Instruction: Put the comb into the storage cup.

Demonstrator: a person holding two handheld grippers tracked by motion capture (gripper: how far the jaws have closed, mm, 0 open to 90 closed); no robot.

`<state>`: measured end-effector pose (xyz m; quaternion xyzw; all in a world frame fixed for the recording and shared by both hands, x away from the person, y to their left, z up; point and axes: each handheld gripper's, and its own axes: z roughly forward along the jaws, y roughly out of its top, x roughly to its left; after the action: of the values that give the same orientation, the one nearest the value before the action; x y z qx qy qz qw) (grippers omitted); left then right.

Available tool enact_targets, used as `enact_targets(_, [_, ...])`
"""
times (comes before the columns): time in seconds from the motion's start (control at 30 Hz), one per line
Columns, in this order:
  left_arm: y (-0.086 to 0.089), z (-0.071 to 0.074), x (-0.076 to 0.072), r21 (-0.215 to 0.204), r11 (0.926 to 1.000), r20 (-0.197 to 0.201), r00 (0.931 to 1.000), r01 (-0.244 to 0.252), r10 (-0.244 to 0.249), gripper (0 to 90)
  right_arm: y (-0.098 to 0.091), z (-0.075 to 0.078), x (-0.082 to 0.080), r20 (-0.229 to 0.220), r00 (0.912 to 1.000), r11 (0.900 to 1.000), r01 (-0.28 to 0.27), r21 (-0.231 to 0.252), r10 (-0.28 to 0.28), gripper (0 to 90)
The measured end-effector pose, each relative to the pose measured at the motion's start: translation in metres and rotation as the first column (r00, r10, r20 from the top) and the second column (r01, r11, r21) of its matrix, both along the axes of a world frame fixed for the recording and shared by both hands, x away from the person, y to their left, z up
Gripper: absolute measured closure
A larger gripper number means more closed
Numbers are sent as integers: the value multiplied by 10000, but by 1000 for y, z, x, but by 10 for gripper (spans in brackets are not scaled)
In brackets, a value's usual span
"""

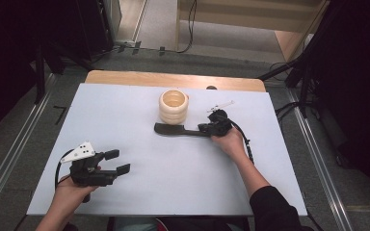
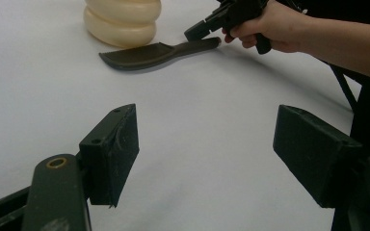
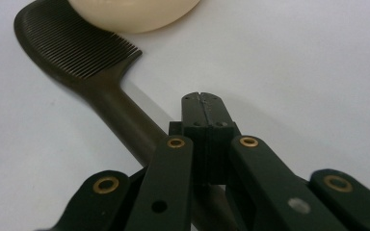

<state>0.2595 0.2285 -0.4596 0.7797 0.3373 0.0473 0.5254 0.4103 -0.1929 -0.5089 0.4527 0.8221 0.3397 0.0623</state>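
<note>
Jaws of the left gripper (image 1: 118, 161) are seen spread wide with nothing between them, held low over the near left part of the white table (image 1: 139, 192) by the left hand (image 1: 70, 190); its black pads (image 2: 118, 144) are seen in the left gripper view with bare table between them; farther in, jaws of the right gripper (image 1: 203, 128) are pressed flat together, pad against pad, directly above the handle end of the dark comb (image 1: 176, 130); whether the handle is touched cannot be told; the comb is laid flat near the middle of the table, its toothed head (image 3: 77, 48) just beside the base of the cream ribbed cup (image 1: 174, 107), which stands upright beyond it.
</note>
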Motion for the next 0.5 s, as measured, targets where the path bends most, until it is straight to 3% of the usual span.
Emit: enact_targets(0.5, [-1,0,0,41,10000,-4,10000,-16,16,250,1,0,-24,-223,9955,9956,-917,186,921,876])
